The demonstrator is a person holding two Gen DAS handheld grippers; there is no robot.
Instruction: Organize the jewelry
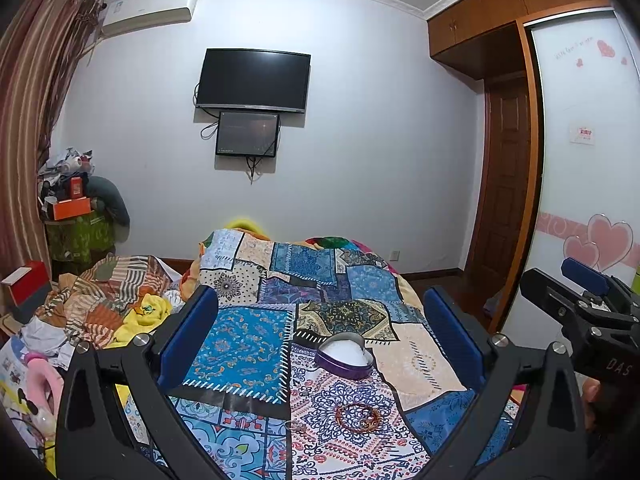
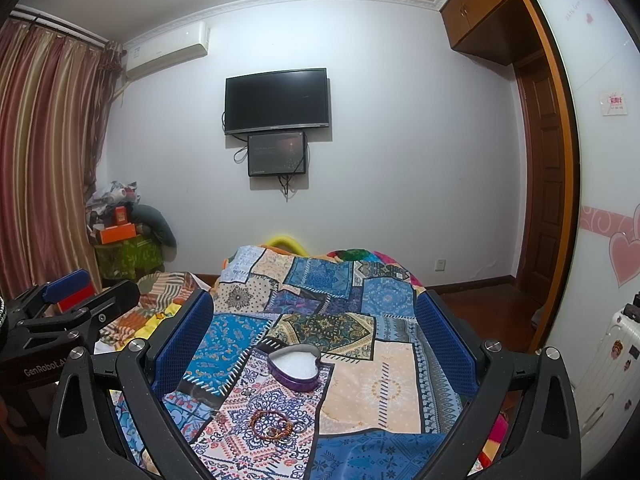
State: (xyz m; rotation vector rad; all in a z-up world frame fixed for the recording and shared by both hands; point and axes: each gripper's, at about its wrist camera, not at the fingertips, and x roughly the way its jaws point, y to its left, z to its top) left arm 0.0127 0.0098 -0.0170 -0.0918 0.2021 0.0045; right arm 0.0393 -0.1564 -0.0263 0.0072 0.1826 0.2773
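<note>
Left wrist view: the left gripper [image 1: 320,340] has its blue-padded jaws spread wide with nothing between them, above a patchwork bedspread [image 1: 248,344]. On the spread a purple heart-shaped tin [image 1: 345,357] with white lining stands open; nearer the camera, apart from it, lies a beaded bracelet [image 1: 357,416], with small pale trinkets beside it that are too blurred to name. At the right edge the other tool's body reads "DAS". A dark wall TV [image 1: 253,80] hangs above a smaller screen [image 1: 247,134].

Right wrist view: the right gripper [image 2: 316,340] is likewise wide open and empty. The tin [image 2: 295,367] sits mid-spread, the bracelet [image 2: 272,428] nearer. The left tool's body reads "GenRobot.A…". A stickered white suitcase [image 2: 608,364] stands by the wardrobe's heart-printed door [image 2: 600,200].
</note>
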